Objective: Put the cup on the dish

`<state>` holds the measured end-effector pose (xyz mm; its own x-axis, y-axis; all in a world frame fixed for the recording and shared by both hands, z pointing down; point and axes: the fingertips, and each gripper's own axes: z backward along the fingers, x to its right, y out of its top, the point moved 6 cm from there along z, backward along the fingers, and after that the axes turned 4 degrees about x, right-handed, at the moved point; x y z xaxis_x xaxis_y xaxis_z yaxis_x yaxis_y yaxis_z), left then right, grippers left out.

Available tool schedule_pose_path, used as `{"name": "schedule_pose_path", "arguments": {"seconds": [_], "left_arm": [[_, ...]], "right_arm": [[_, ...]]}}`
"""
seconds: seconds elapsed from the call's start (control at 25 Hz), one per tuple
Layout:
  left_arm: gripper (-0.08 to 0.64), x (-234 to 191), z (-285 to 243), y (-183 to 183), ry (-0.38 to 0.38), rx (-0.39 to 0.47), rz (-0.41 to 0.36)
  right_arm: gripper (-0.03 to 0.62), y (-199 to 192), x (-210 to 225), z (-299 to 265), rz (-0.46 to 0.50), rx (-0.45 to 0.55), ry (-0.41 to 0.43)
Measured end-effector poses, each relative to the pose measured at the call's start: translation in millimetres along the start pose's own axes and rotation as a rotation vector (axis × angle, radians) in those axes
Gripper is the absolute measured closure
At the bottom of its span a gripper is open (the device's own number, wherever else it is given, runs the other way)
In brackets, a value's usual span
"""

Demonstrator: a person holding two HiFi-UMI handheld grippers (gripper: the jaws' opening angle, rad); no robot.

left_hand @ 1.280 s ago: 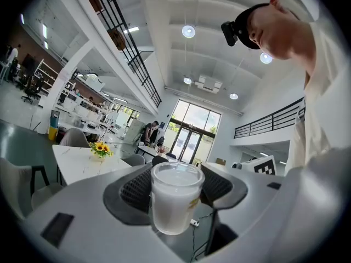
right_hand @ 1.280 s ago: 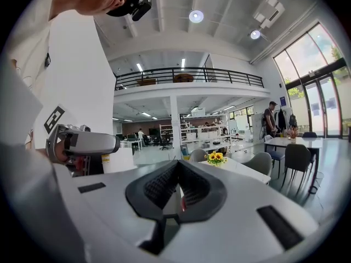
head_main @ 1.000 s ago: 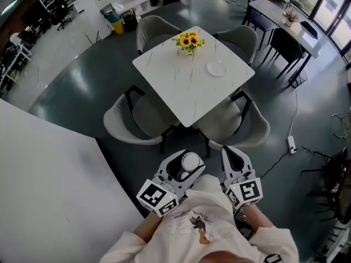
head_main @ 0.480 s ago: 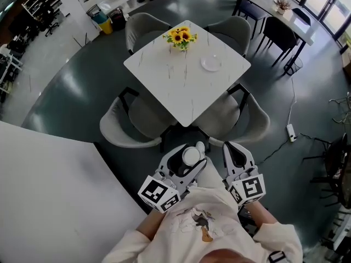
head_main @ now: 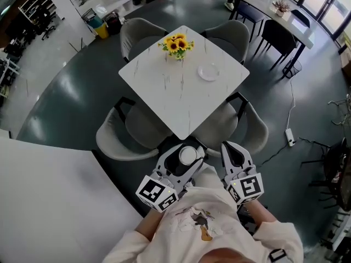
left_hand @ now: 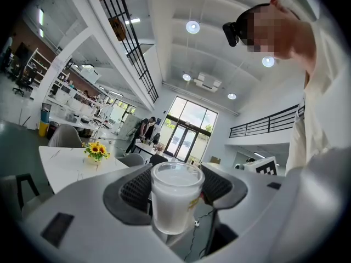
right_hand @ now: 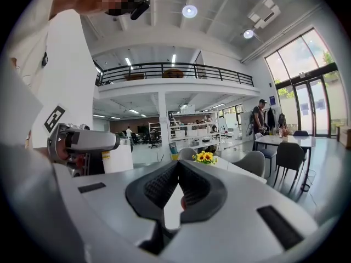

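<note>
A white cup [head_main: 187, 155] stands upright between the jaws of my left gripper [head_main: 185, 159], which is shut on it; in the left gripper view the cup [left_hand: 175, 196] fills the gap between the dark pads. My right gripper [head_main: 232, 156] is held beside it, its jaws pressed together on nothing [right_hand: 178, 188]. Both grippers hover close to my chest, short of the near corner of the white square table [head_main: 170, 100]. The small white dish [head_main: 209, 72] lies on the table's right side, far from the cup.
A vase of sunflowers [head_main: 176, 45] stands near the table's far corner. Grey chairs [head_main: 122, 130] ring the table, one on each side. A large white surface [head_main: 49, 201] is at my left. A power strip [head_main: 289, 137] with cable lies on the floor at right.
The table has drawn closer and lower in the head view as I move forward. Both grippers keep their pose, the cup still held.
</note>
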<state>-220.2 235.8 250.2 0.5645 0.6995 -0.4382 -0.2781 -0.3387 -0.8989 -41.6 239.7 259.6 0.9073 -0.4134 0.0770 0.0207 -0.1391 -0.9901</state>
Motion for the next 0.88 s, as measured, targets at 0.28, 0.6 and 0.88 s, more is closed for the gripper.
{"name": "schedule_pose_path", "arguments": {"seconds": [0.28, 0.6, 0.88], "left_arm": [[0.281, -32, -43, 11, 0.015, -0.004, 0.007], [0.281, -66, -89, 16, 0.011, -0.030, 0.011], [0.281, -93, -125, 16, 0.016, -0.071, 0.032]], "right_arm": [[0.588, 0, 33, -41, -0.011, -0.005, -0.018], [0.588, -7, 67, -80, 0.016, -0.018, -0.045], [0.588, -10, 93, -111, 0.018, -0.031, -0.056]]}}
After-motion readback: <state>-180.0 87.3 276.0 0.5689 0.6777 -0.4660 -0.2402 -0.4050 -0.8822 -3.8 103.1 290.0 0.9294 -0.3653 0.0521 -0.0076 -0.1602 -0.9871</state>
